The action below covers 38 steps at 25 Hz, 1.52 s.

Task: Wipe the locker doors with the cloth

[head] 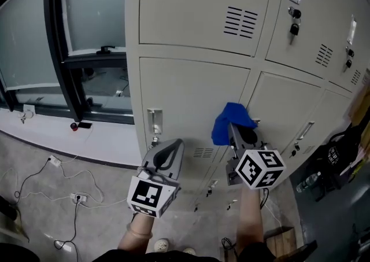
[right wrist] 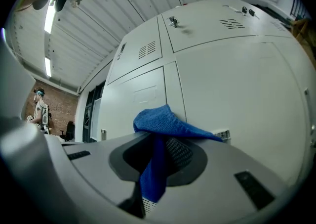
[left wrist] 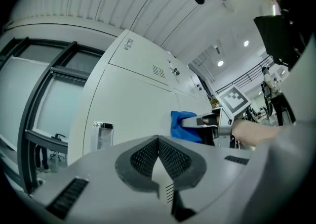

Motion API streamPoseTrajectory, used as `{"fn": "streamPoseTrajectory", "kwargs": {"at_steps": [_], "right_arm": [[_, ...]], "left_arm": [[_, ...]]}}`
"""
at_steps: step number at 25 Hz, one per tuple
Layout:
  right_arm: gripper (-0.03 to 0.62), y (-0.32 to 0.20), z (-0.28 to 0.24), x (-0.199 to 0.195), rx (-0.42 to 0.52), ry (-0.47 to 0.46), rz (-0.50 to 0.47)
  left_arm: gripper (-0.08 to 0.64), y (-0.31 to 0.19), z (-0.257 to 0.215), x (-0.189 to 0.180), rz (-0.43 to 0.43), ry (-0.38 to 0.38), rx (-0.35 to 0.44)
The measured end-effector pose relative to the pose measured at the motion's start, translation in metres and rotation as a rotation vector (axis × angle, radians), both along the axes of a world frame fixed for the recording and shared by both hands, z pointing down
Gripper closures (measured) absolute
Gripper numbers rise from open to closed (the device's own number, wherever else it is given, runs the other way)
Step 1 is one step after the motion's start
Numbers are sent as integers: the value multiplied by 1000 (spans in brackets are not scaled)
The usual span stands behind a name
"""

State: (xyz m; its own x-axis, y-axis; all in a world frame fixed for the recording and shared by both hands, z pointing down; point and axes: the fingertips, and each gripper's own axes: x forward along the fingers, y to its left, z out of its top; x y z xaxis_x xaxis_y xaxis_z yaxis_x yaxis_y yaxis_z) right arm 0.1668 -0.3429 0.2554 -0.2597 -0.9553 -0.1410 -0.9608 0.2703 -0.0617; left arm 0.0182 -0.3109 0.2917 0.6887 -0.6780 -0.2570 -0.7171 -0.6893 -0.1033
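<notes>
A grey floor (head: 98, 185) is seen under both grippers. Thin cables (head: 36, 179) and a plug strip (head: 78, 198) are spread on it, off to the left of the left gripper (head: 171, 150). A shoe (head: 162, 245) is seen just below that gripper.

A wall of pale locker doors (head: 191, 93) is set right in front of the two grippers. One door is fitted with a small handle (head: 154, 121), just above the left gripper. Slits for air (head: 240, 22) are cut in the door higher up. Keys (head: 294, 26) are hung from a lock high and to the right of the right gripper (head: 236, 131). A big window (head: 87, 12) with a dark frame is seen far to the left, past the lockers. A bottle (head: 309, 181) and a black bag (head: 335, 151) are seen low on the right.

The left gripper's jaws are closed tip to tip, and nothing is held in them. It is kept a little way back from the doors.

The blue cloth (right wrist: 158, 121) is pinched in the right gripper's closed jaws. It is bunched over the tips, and one end is hung down between them. The cloth is held up at the line between two lower doors. It cannot be told for sure that the door is touched.
</notes>
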Motion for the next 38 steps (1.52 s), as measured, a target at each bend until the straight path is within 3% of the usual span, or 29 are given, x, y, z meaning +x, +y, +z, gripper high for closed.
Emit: {"fn": "streamPoseTrajectory", "kwargs": {"at_steps": [13,20,29,38], "right_arm": [[531,9,-5,-3,12,5,-27],[531,20,-17,-64,76,40,-183],[531,2,10,-153,17,38,-372],[531,-13,37,-222,-41,43,-502]], "left_arm": [[554,-1,0,3,-5,1,1],[554,-4,2,-21,-67,-3,-1],[554,-4,12,-99,-245,-5,-25],[554,0,29,-159,-381,-8,-68]]}}
